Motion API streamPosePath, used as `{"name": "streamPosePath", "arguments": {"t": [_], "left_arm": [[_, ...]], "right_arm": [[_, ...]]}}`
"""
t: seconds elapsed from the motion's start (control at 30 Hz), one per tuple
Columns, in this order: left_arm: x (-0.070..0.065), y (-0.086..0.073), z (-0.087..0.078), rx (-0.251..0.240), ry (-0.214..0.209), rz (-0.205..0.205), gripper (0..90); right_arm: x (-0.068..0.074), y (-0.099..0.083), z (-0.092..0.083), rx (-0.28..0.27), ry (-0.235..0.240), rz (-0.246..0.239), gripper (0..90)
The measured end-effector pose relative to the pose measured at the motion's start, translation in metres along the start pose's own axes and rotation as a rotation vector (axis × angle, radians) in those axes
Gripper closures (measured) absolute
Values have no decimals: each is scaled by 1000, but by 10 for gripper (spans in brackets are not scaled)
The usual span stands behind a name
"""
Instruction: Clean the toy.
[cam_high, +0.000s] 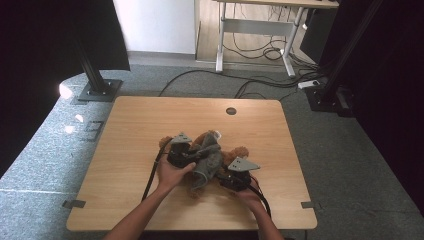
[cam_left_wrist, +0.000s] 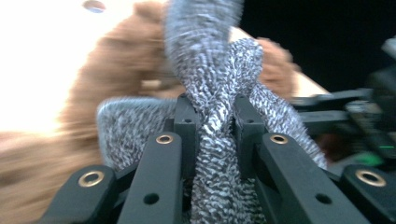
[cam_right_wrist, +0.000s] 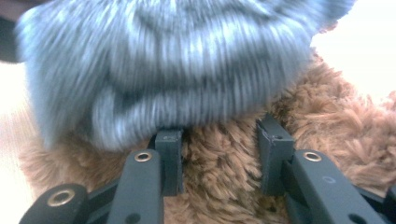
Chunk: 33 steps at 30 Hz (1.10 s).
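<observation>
Brown teddy bear (cam_high: 232, 159) lies mid-table (cam_high: 135, 125), nearer person's edge than far edge. Grey knit garment (cam_high: 209, 161) bunched over bear's middle. Left gripper (cam_high: 186, 156) clamped tight on twisted fold of garment (cam_left_wrist: 219, 116), on bear's left side. Right gripper (cam_high: 226, 176) pinches bear's fur (cam_right_wrist: 219, 182) between its jaws, just under garment hem (cam_right_wrist: 163, 70). Bare wood wide open all round bear. Round cable hole (cam_high: 230, 111) beyond bear, well apart. Gripper cables (cam_high: 150, 177) trail back toward near edge.

The left gripper (cam_left_wrist: 212, 121) has its jaws clamped on grey knit fabric (cam_left_wrist: 210, 70) before a brown plush toy (cam_left_wrist: 116, 74).
</observation>
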<state>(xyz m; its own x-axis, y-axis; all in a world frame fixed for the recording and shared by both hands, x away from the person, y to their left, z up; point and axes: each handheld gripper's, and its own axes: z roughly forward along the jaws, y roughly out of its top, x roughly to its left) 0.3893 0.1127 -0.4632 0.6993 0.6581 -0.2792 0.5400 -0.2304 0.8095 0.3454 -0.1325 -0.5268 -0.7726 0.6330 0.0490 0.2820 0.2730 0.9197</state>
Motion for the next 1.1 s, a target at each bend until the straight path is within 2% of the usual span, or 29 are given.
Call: {"name": "streamPosePath", "arguments": {"t": [0.07, 0.1, 0.17, 0.3, 0.4, 0.5, 0.57, 0.63, 0.7, 0.8, 0.83, 0.87, 0.93, 0.97, 1.03, 1.1], "left_arm": [[16, -2, -8, -5, 33, -21, 758], [27, -5, -15, -25, 32, -52, 759], [38, -10, -25, -62, 31, -96, 761], [55, -19, -45, -112, 20, -153, 764], [61, -25, -56, -120, 22, -153, 764], [63, -28, -68, -125, 55, -129, 765], [69, -31, -78, -123, 78, -131, 765], [77, -35, -85, -117, 101, -143, 765], [90, -44, -91, -103, 127, -173, 765], [104, -58, -93, -84, 128, -217, 764], [106, -62, -93, -65, 149, -211, 764], [108, -66, -91, -28, 195, -187, 764], [112, -73, -88, 26, 234, -173, 764], [117, -78, -86, 58, 236, -179, 764], [121, -86, -84, 76, 220, -202, 764], [122, -89, -87, 45, 187, -236, 763]], "right_arm": [[0, 0, 0, -1, 1, 1, 604], [0, 0, 0, -1, 2, 0, 604], [1, 0, 0, 0, 3, -5, 604], [2, 0, 0, 0, 5, -10, 604], [2, 0, 0, -1, 5, -5, 605], [3, -1, 0, 2, 5, -5, 605], [2, -1, 0, -2, 6, -1, 605], [2, -1, 0, -3, 7, 4, 605], [1, -1, 0, -5, 6, 12, 605], [2, -1, 0, -8, 7, 13, 604], [2, -1, 0, -9, 8, 13, 605], [2, -1, 0, -9, 8, 14, 604], [2, -2, -1, -11, 12, 15, 605], [1, -2, -1, -14, 15, 17, 604], [1, -3, -1, -18, 21, 23, 605], [1, -3, -1, -19, 21, 22, 605]]}}
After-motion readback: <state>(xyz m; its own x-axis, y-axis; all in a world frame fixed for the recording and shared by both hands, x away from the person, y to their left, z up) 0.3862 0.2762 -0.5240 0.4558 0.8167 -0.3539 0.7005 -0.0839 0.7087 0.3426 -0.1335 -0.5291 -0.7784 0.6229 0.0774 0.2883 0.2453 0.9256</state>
